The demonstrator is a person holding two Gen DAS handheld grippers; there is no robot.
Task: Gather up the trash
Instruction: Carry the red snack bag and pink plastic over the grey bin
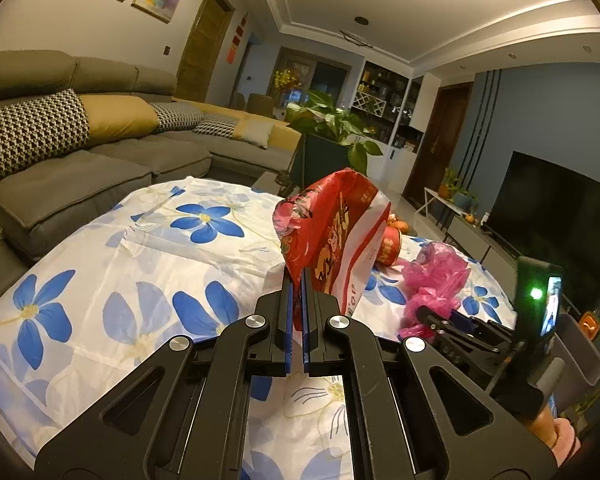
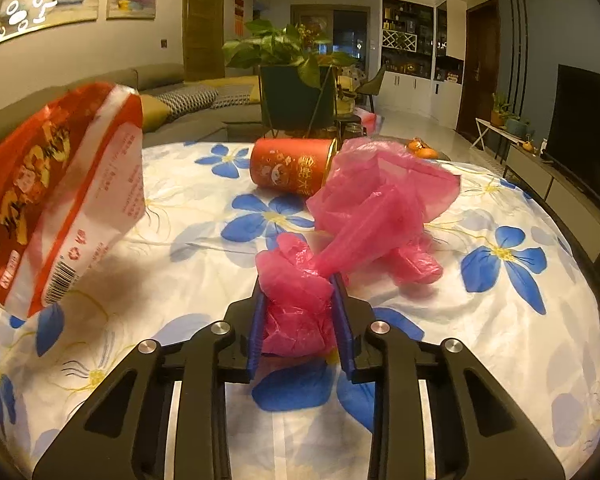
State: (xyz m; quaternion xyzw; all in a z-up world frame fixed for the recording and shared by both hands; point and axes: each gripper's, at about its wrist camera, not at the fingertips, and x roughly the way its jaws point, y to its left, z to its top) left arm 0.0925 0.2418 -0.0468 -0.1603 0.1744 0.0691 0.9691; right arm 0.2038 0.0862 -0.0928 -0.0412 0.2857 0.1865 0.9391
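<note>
My left gripper [image 1: 297, 277] is shut on the lower edge of a red and white snack bag [image 1: 332, 232], which stands up above the table; the same snack bag [image 2: 60, 192] hangs at the left of the right wrist view. A crumpled pink plastic bag [image 2: 380, 208] lies on the flowered tablecloth [image 2: 500, 320]. My right gripper [image 2: 298, 283] has one bunched end of it between its blue pads, which press on it from both sides. A red can [image 2: 292, 166] lies on its side behind the pink bag. In the left wrist view the right gripper [image 1: 440, 320] sits at the pink bag [image 1: 436, 276].
A potted plant in a dark stand [image 2: 296, 92] rises beyond the table's far edge. Oranges [image 2: 420, 148] lie at the far right rim. A grey sofa [image 1: 100, 152] runs along the left; a television [image 2: 588, 128] stands at the right.
</note>
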